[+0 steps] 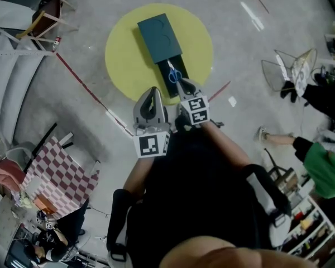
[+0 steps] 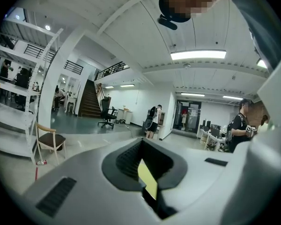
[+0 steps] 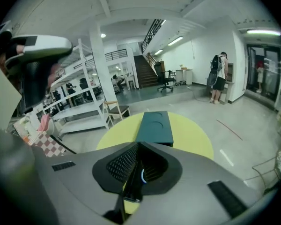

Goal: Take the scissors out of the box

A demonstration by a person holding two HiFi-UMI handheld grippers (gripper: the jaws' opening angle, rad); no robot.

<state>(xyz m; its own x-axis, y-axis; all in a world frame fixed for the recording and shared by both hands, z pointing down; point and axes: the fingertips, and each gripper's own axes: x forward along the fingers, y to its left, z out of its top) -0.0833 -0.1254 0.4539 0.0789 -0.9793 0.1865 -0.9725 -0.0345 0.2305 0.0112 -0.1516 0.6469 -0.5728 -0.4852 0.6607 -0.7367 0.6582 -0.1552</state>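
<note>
Holding blue-handled, pale-bladed scissors (image 1: 175,74) in clamped right gripper (image 1: 183,84) jaws, over dark teal box (image 1: 159,35); left gripper (image 1: 152,90) jaws clenched, empty.

The box (image 1: 159,37) was a long, dark teal carton lying flat on a round yellow mat (image 1: 123,54), its far end angled up and to the left in the head view. Two curved marks showed on its top face (image 3: 154,127). A black inner tray (image 1: 166,86) stood slid out of its near end, in line with the sleeve. The scissors (image 1: 175,75) had blue loop handles and pale blades; they sat over the open tray, blades pointing toward the sleeve and handles nearer the person. One blue handle loop (image 3: 142,176) showed as a thin arc pinched between the closed jaws of the right gripper (image 1: 182,84)
</note>
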